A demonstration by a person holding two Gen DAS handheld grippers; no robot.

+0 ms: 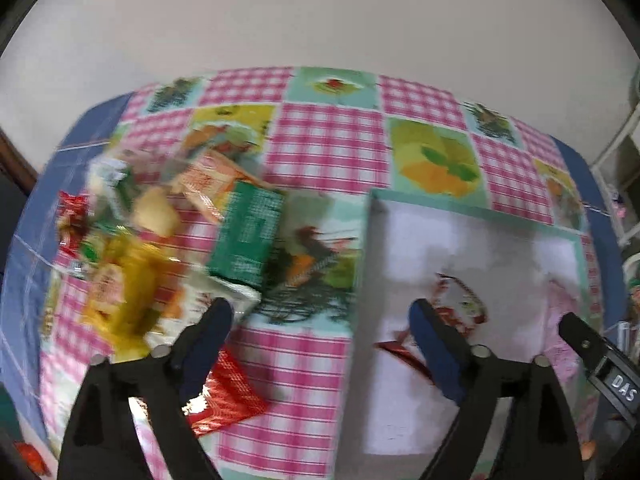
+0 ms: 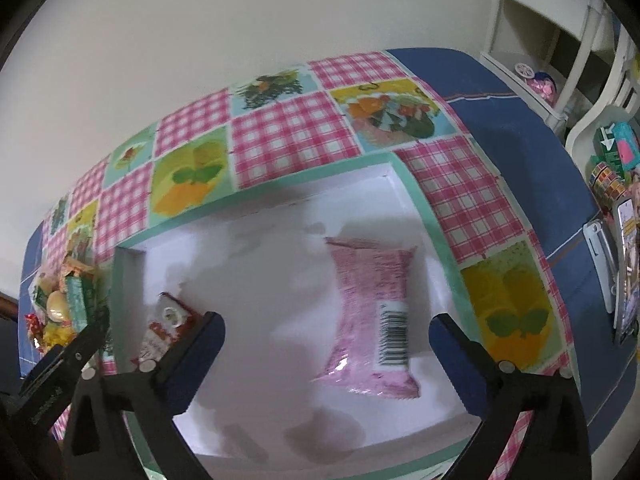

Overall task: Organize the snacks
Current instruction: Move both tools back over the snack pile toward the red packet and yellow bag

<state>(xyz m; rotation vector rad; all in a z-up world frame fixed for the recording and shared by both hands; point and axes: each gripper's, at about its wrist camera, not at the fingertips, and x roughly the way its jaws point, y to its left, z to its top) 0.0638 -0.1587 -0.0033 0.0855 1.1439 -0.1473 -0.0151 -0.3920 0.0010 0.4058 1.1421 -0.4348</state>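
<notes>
A white box with a teal rim point(image 1: 472, 216) point(image 2: 416, 200) lies on the checked tablecloth. A pink snack packet point(image 2: 372, 316) and a red-and-white snack packet point(image 2: 168, 320) point(image 1: 460, 304) lie inside it. A pile of snacks point(image 1: 132, 232) point(image 2: 60, 304) with a green packet point(image 1: 248, 232) sits left of the box. A red wrapper point(image 1: 228, 388) lies near my left gripper's left finger. My left gripper point(image 1: 320, 312) is open and empty, straddling the box's left wall. My right gripper point(image 2: 326, 328) is open and empty above the pink packet.
The table point(image 2: 520, 120) has a blue border and stands against a pale wall. White shelving point(image 2: 560, 40) with small items stands to the right. A phone on a stand point(image 2: 624, 272) sits at the table's right edge.
</notes>
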